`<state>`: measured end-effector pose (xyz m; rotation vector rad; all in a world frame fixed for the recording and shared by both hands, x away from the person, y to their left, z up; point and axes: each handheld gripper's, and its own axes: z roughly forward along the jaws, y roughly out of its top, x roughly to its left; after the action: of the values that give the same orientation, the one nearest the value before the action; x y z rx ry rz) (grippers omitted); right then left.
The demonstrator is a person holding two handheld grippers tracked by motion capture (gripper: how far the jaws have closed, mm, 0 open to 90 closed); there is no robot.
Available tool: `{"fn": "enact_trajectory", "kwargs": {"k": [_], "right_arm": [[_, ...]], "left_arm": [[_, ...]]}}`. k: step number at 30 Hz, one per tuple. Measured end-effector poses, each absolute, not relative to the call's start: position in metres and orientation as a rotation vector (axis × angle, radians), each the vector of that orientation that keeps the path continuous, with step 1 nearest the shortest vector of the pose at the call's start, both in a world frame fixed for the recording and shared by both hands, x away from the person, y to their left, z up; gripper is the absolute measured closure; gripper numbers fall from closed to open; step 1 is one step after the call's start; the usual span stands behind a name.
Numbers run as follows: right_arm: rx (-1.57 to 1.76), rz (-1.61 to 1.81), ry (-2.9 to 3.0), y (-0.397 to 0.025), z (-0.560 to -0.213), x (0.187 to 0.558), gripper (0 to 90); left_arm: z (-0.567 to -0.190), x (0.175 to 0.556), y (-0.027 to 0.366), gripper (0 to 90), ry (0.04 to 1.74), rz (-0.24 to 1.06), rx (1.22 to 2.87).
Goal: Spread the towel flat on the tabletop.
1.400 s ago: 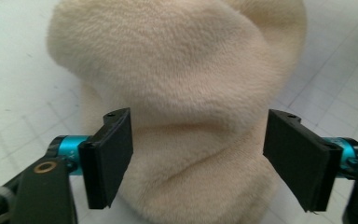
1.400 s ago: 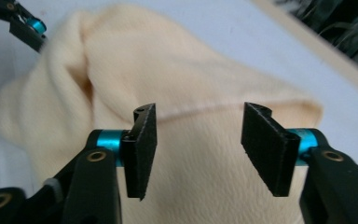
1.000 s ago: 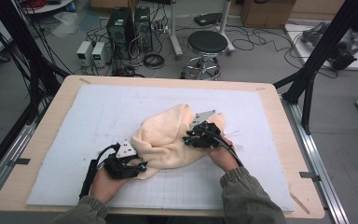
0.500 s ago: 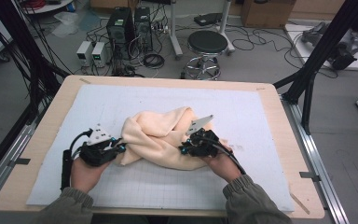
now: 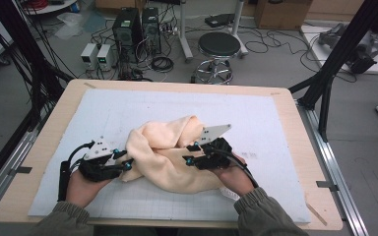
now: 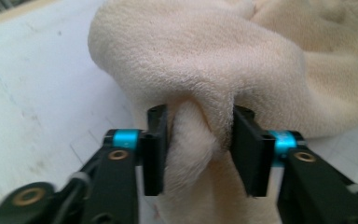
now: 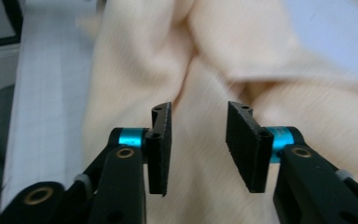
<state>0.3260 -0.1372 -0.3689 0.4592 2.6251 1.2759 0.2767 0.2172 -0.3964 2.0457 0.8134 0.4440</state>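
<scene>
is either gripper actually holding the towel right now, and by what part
The left gripper pinches a bunched fold at the left edge of the cream towel. The right gripper holds nothing: its jaws stand open above the cloth.

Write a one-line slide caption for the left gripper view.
Left tool pinching a bunched fold of cream towel above the white mat.

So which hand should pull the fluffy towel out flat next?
The left. The left gripper already has its fingers shut on a bunched fold of the cream towel, so it could probably pull straight away. The right gripper hangs open over the towel and holds nothing.
</scene>
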Motion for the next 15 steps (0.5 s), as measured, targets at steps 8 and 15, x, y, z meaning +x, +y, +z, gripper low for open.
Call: {"fn": "enact_trajectory", "kwargs": {"k": [8,15], "right_arm": [[0.317,1.249,2.572,-0.079,-0.376,0.356,50.9],[0.403,1.077,2.681,-0.062,-0.411,0.379,80.2]], "left_arm": [[-0.413,0.268,0.237,40.1,0.867,0.397,2.057],[-0.434,0.280,0.234,57.5,0.908,0.333,2.103]]}}
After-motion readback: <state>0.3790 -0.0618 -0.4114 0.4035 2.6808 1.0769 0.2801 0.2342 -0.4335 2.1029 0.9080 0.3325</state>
